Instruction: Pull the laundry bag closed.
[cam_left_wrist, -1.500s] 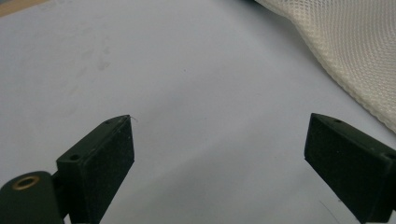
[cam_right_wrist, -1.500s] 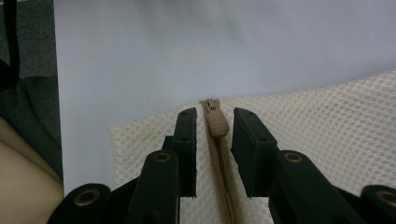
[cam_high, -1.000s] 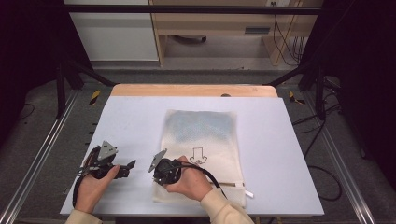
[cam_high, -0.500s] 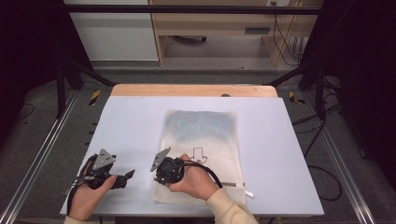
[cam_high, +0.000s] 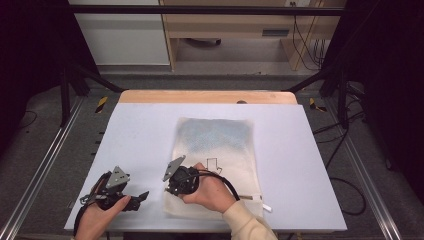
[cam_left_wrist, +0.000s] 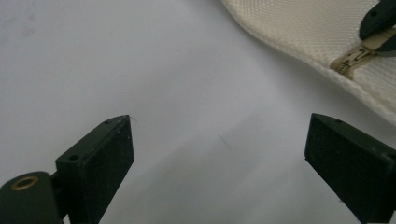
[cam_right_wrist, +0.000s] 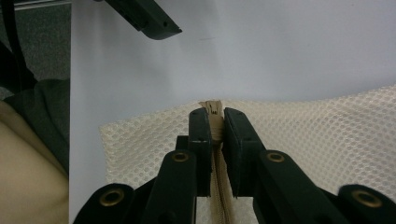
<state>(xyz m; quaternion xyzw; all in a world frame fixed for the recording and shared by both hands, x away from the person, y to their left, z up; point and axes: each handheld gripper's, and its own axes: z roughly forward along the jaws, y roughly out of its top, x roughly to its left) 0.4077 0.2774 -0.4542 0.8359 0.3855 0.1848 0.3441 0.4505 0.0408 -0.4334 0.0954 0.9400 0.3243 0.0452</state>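
Pinching the zipper (cam_right_wrist: 215, 122) end of the mesh bag (cam_high: 216, 137) near the table's (cam_high: 310, 165) front edge with the right gripper (cam_right_wrist: 214, 116) clamped, left gripper (cam_left_wrist: 219, 154) wide open and empty, calling for a steady pull along the zipper line.

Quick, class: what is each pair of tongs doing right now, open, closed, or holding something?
Left tongs: open, empty, over the bare table.
Right tongs: closed on the zipper tape at the edge of the mesh bag.

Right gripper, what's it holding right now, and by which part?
The right gripper is shut on the mesh bag, pinching its tan zipper at the end by the bag's corner. The left gripper is open over the table, holding nothing.
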